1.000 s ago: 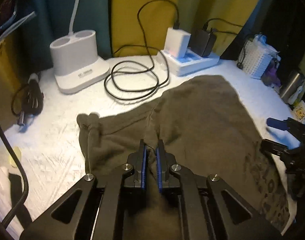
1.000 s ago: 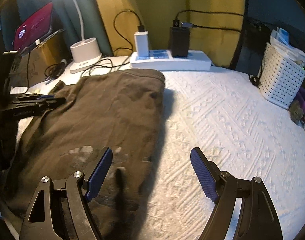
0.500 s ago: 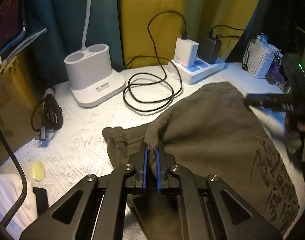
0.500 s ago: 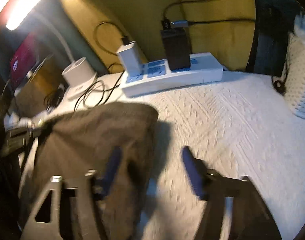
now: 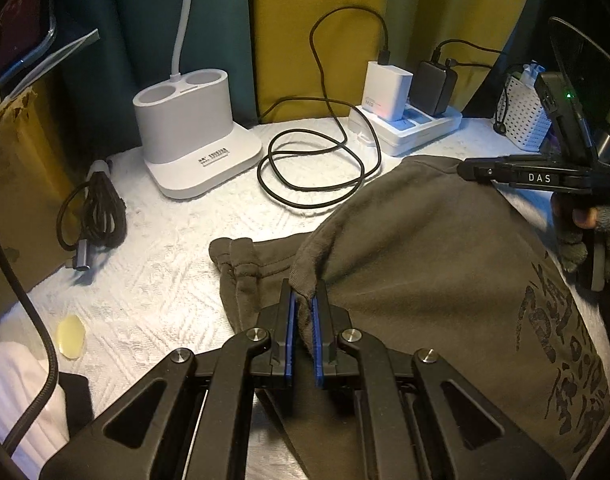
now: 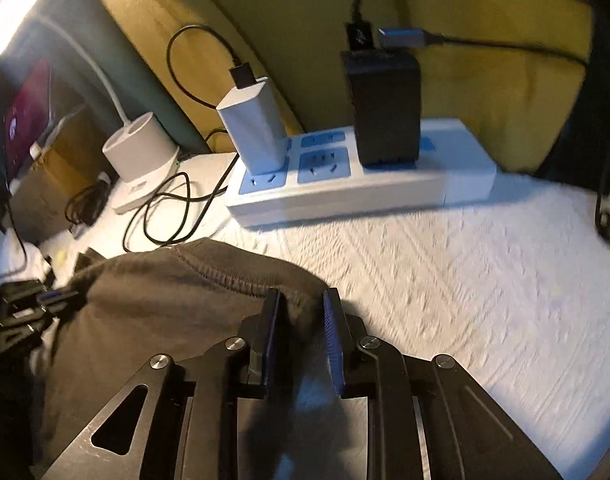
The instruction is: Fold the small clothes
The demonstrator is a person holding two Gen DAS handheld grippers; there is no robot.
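An olive-brown garment (image 5: 425,260) with a dark print lies on the white textured cover (image 6: 465,280). My left gripper (image 5: 303,300) is shut on a raised fold at the garment's left edge. A drawstring waistband shows flat just beyond it. In the right wrist view the garment's far hem (image 6: 209,276) lies in front of the power strip. My right gripper (image 6: 301,300) is closing its jaws with the hem corner between them, and a gap still shows at the pads. From the left wrist view, that right gripper (image 5: 477,171) reaches in over the far right edge, held by a gloved hand (image 5: 585,232).
A white power strip (image 6: 365,188) with two chargers sits just beyond the hem. A white lamp base (image 5: 197,132), a coiled black cable (image 5: 313,168) and a bundled cable (image 5: 97,216) lie at the back left. A white basket (image 5: 525,120) stands at the back right.
My right gripper moved from the garment's near side to its far hem, and its jaws narrowed from wide open around the corner. My left gripper kept its hold on the fold.
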